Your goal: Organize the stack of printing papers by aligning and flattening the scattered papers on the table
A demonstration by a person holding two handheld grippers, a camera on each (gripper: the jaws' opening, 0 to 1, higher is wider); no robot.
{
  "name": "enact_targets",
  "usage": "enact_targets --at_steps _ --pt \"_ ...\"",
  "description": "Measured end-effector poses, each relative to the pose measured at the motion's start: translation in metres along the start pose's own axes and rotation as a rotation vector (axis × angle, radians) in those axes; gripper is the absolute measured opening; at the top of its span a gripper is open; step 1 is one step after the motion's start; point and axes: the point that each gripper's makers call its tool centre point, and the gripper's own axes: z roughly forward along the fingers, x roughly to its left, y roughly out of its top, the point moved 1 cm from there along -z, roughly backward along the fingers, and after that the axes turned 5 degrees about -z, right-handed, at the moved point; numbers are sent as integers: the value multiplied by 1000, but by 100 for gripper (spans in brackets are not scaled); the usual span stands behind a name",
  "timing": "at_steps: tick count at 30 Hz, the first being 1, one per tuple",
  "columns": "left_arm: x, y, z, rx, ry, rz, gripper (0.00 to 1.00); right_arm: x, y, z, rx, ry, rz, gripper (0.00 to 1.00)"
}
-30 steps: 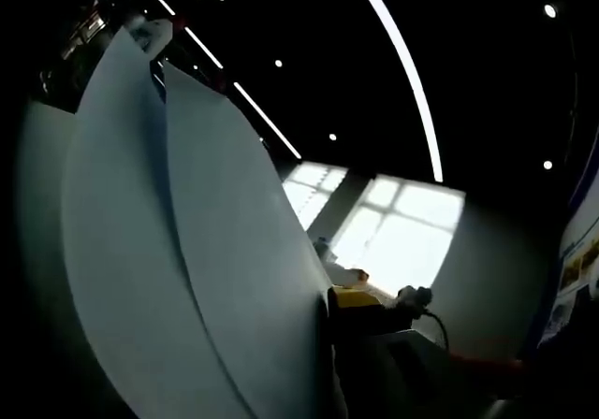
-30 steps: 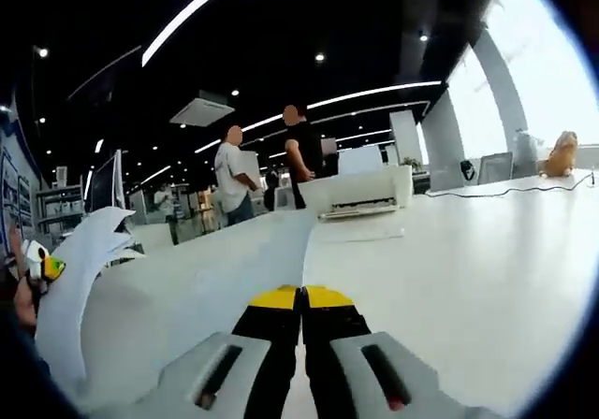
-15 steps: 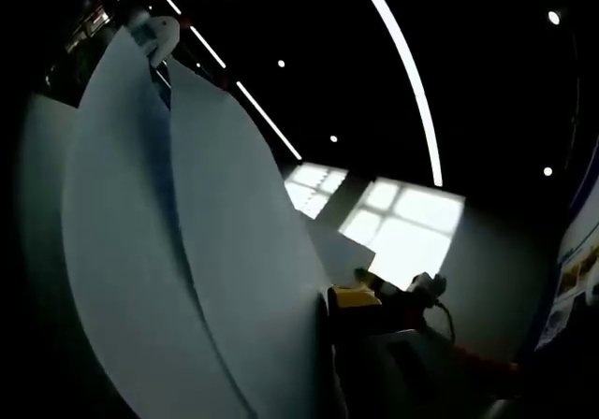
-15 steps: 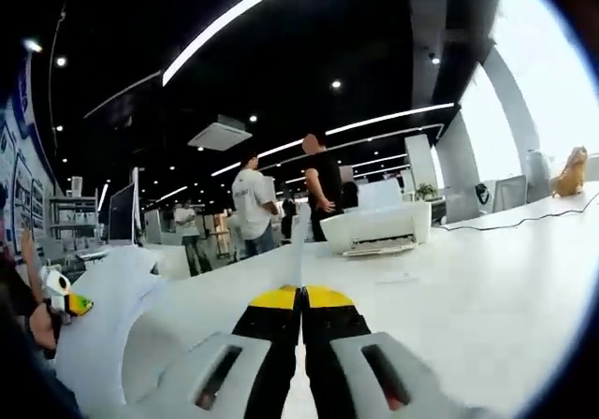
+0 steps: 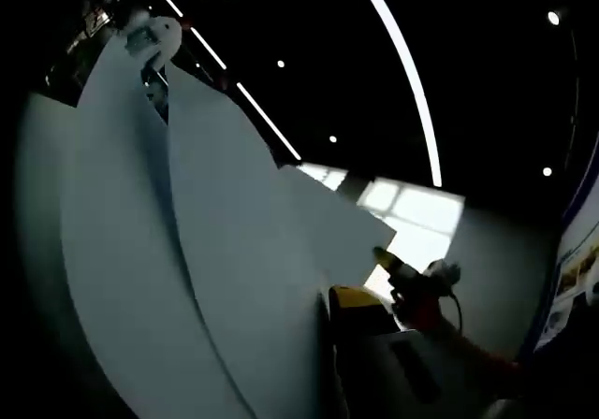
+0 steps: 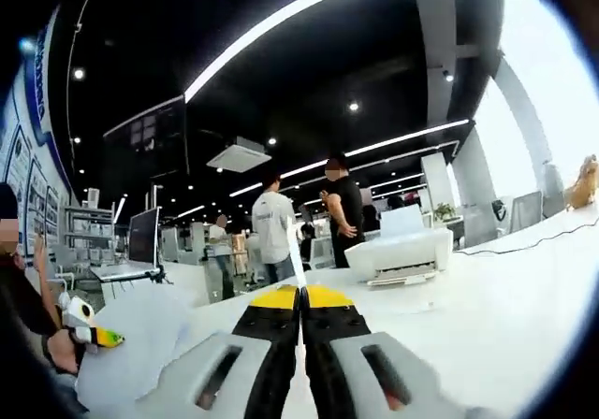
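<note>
Papers (image 5: 187,251): several white sheets held up off the table, fanned and bowed, edges clearly not aligned. In left gripper view they rise from the bottom and curve toward the ceiling, w/ at least two layers splayed apart. In right gripper view the same bundle (image 6: 140,349) sits at lower left, drooping over.

Handling (judgement): light, thin, very floppy; sheets slide on each other and crease easily. Best held near one edge w/ a firm pinch across all layers, then tapped edge-down on the table to square up. A grip at a corner alone would likely let the stack fan further.

Left gripper (image 5: 360,299): yellow tip visible beside the sheets; the sheets cover the other side, so cannot tell whether jaws are pinched on paper or not. In right gripper view it appears at far left (image 6: 94,330), against the bundle.

Right gripper (image 6: 301,297): jaws together, yellow tips meeting; a thin white sheet edge (image 6: 297,265) stands up from between the tips, so it appears clamped on a sheet seen edge-on. In left gripper view it shows at lower right (image 5: 412,283).

Surroundings: white table (image 6: 505,297), printer (image 6: 404,255) on it, cable (image 6: 543,238), people (image 6: 309,218) standing beyond, monitor (image 6: 142,237) at left.
</note>
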Motion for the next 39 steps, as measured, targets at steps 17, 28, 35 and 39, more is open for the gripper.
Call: enact_targets --at_steps 17,28,35,39 --pt "-2 2 -1 -11 -3 2 11 60 57 -4 -140 148 13 0" --pt "-2 3 -2 -15 -4 2 12 89 74 -9 -169 210 14 0" --pt "-1 3 -2 -18 -3 -3 14 98 81 -11 -184 231 12 0" --pt "-1 3 -2 -18 -3 -4 14 103 84 -12 -188 243 14 0"
